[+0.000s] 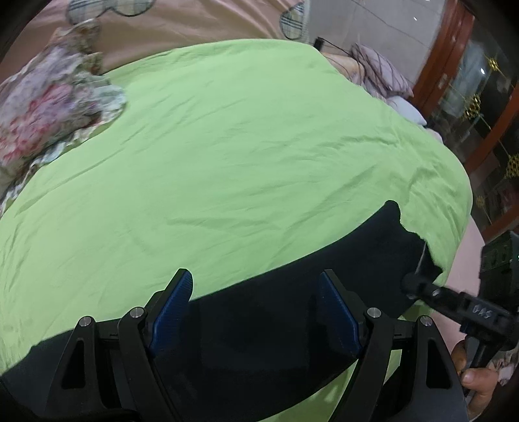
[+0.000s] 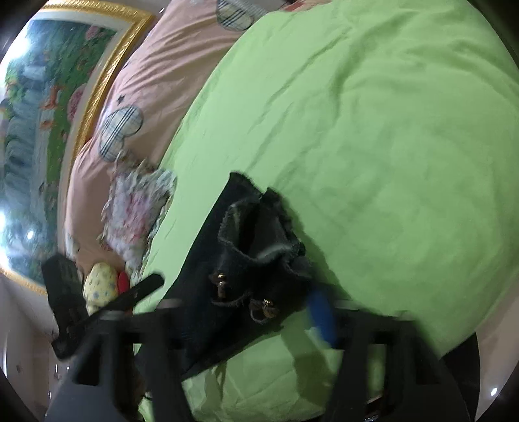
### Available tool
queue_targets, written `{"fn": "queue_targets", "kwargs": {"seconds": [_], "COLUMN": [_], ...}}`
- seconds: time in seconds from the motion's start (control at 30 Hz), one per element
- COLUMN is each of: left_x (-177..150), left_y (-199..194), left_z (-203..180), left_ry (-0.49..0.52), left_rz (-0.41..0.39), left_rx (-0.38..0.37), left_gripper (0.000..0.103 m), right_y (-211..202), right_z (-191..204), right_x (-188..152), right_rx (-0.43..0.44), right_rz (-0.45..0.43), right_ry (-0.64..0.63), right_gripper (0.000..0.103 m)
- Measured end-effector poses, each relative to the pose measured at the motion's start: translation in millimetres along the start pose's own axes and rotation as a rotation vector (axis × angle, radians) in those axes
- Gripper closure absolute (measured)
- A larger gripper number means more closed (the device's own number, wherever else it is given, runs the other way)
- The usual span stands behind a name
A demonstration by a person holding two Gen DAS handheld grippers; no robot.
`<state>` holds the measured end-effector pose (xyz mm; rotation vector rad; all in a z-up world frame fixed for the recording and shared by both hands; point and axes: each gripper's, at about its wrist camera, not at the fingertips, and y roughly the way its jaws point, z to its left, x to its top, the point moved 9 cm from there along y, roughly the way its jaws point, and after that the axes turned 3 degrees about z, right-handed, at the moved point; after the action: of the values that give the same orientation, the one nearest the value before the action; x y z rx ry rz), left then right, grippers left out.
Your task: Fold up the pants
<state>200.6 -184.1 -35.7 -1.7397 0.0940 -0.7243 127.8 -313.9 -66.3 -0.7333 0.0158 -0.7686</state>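
Observation:
Black pants [image 1: 292, 308] lie along the near edge of a green sheet [image 1: 227, 146] on a bed. My left gripper [image 1: 256, 289] is open, its blue pads over the pants, holding nothing. In the left wrist view my right gripper [image 1: 412, 282] touches the pants' frayed right end. In the right wrist view the pants' waist [image 2: 256, 246] with buttons and drawstring lies between the fingers of my right gripper [image 2: 246, 311]; the view is blurred. One blue pad [image 2: 321, 315] shows beside the waist. The jaws look spread.
A floral cloth [image 1: 48, 107] lies at the sheet's far left. Pink bedding with plaid hearts [image 1: 162, 29] lies beyond. Pillows [image 1: 379, 71] sit at the far right, by a wooden cabinet [image 1: 470, 97]. A gold-framed painting [image 2: 48, 113] hangs on the wall.

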Motion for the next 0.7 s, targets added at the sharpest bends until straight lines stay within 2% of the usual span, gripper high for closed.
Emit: {"fn": "queue_targets", "kwargs": {"seconds": [0.07, 0.2, 0.3, 0.5, 0.6, 0.67, 0.7], "left_x": [5, 16, 21, 23, 26, 29, 30], "left_y": [5, 14, 29, 67, 81, 86, 86], "left_z": [-9, -30, -48, -85, -96, -99, -101], "left_ry": [0.032, 0.115, 0.179, 0.316, 0.326, 0.317, 0.325], "left_rz": [0.016, 0.041, 0.083, 0.187, 0.235, 0.253, 0.257], "left_rx": [0.000, -0.011, -0.054, -0.118, -0.189, -0.220, -0.240], "left_gripper": [0.022, 0.022, 0.022, 0.024, 0.033, 0.035, 0.041], "right_y": [-2, -20, -23, -22, -21, -20, -19], "right_z": [-6, -20, -33, -24, -26, -30, -29], "right_x": [1, 12, 16, 12, 11, 11, 11], "right_rx": [0.015, 0.027, 0.054, 0.134, 0.152, 0.166, 0.166], "right_rz": [0.010, -0.022, -0.016, 0.013, 0.030, 0.037, 0.036], "right_ry": [-0.016, -0.053, -0.032, -0.052, -0.028, -0.003, -0.006], "right_gripper": [0.085, 0.087, 0.089, 0.089, 0.085, 0.085, 0.085]}}
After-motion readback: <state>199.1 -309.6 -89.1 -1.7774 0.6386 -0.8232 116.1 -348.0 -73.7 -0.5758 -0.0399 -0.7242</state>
